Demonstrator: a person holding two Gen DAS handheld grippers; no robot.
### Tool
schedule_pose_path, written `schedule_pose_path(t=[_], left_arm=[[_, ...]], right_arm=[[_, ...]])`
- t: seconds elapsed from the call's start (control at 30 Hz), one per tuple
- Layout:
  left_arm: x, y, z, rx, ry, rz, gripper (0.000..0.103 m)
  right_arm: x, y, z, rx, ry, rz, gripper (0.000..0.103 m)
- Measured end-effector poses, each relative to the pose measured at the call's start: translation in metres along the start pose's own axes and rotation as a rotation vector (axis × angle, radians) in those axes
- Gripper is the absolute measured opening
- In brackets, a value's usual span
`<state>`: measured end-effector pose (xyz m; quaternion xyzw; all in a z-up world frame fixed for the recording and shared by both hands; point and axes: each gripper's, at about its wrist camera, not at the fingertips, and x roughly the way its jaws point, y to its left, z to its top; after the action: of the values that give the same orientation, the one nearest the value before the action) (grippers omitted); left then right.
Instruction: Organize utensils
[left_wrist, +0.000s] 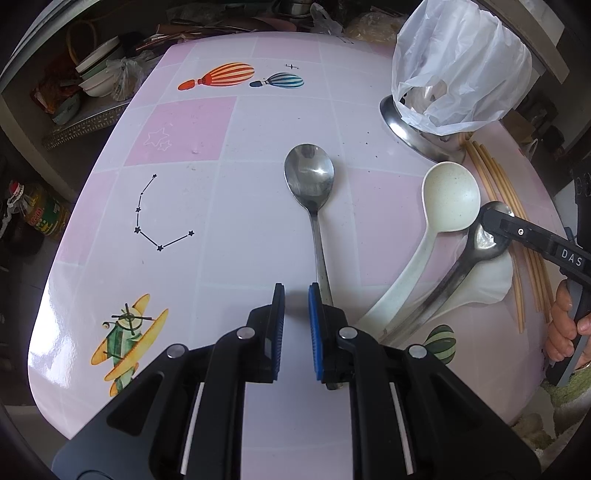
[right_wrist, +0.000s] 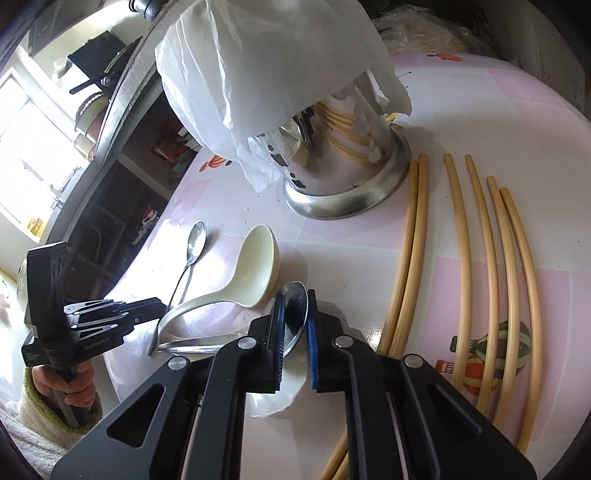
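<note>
Two grippers, both mine, over a pink tiled table (left_wrist: 229, 206).

Right gripper (right_wrist: 295, 295): blue pads closed on the bowl of a dark metal spoon (right_wrist: 295, 306), gripped edge-on; its handle runs left across a white scalloped dish (right_wrist: 273, 398). My left-wrist view shows the same grip side-on at the table's right, the black fingertips (left_wrist: 491, 218) clamped over that spoon's bowl and my hand (left_wrist: 563, 325) on the handle below.

Left gripper (left_wrist: 295, 291): pads nearly together, nothing between them; the handle of a steel spoon (left_wrist: 310, 177) passes just beside and under the right-hand pad, bowl pointing away. Angled steeply down at the table. Only my right-wrist view shows the hand (right_wrist: 70, 387) holding it, in a fuzzy cuff.

Cream ladle (right_wrist: 255, 266): between the two metal spoons, handle overlapping the dish.

Bamboo chopsticks (right_wrist: 484, 258): six, loose, on the right; in my left-wrist view mostly hidden behind my right gripper.

Steel utensil holder (right_wrist: 343, 173): behind the ladle, draped in a white plastic bag (right_wrist: 266, 62), so its contents are barely visible.
</note>
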<state>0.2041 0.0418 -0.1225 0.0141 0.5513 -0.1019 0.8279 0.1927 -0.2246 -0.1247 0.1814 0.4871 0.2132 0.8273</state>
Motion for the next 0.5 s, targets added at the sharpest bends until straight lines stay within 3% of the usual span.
schedule_pose_path(t=[0.3, 0.5], left_arm=[[-0.001, -0.001, 0.002, 0.015, -0.005, 0.001, 0.013], [-0.01, 0.007, 0.019, 0.026, -0.034, -0.003, 0.033]], right_arm=[[-0.019, -0.012, 0.003, 0.021, -0.045, 0.022, 0.007], [-0.022, -0.017, 0.002, 0.025, -0.056, 0.024, 0.007]])
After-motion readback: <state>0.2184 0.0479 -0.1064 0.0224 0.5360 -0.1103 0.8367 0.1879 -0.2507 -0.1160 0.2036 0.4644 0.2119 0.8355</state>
